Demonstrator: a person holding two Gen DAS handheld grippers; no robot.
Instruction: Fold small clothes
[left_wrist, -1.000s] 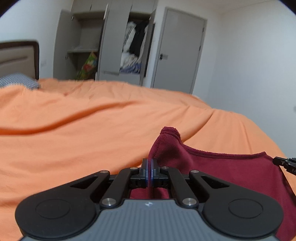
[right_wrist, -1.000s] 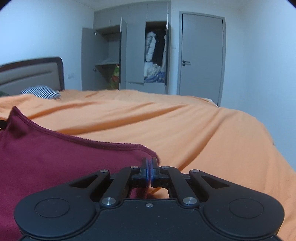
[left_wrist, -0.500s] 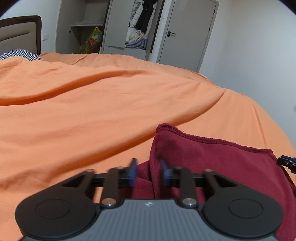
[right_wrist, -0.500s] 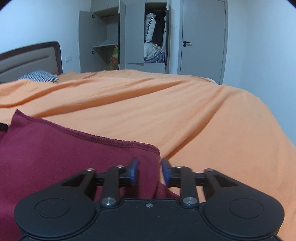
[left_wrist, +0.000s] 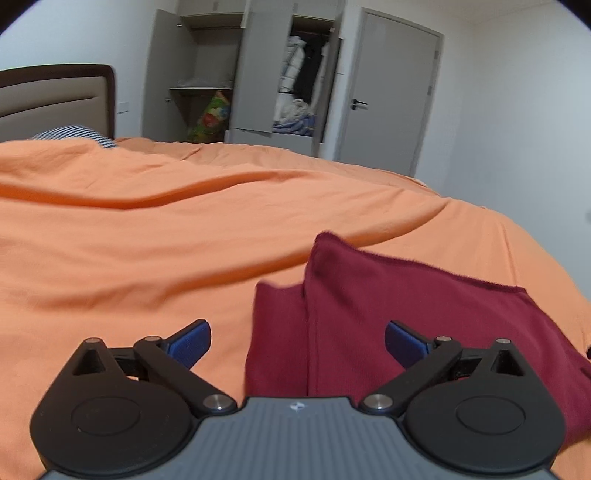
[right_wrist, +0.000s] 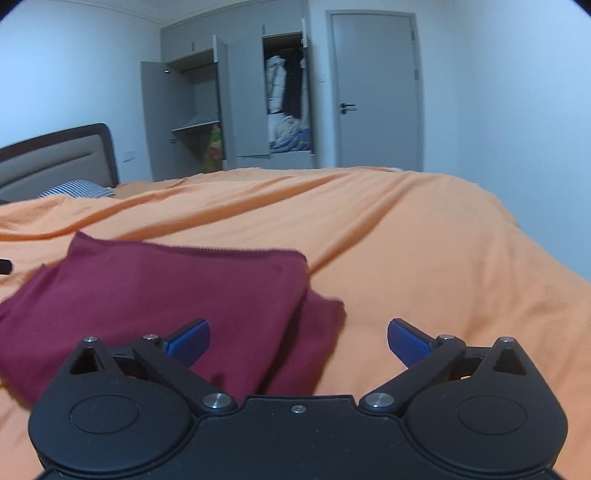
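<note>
Where the folded maroon garment (left_wrist: 406, 314) lies on the orange bedspread (left_wrist: 147, 240), lower right of the left view, lower left of the right view (right_wrist: 166, 291). Left gripper (left_wrist: 297, 345) spread wide, holding nothing; right gripper (right_wrist: 299, 343) likewise wide and empty. Beyond, upper centre: open wardrobe (right_wrist: 240, 99), closed door (right_wrist: 376, 92). Headboard (left_wrist: 55, 99) and checked pillow (right_wrist: 74, 189) at left.

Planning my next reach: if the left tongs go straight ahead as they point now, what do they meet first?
Probably the maroon cloth on the orange bedspread; it lies between the open left tongs, though depth is unclear.
</note>
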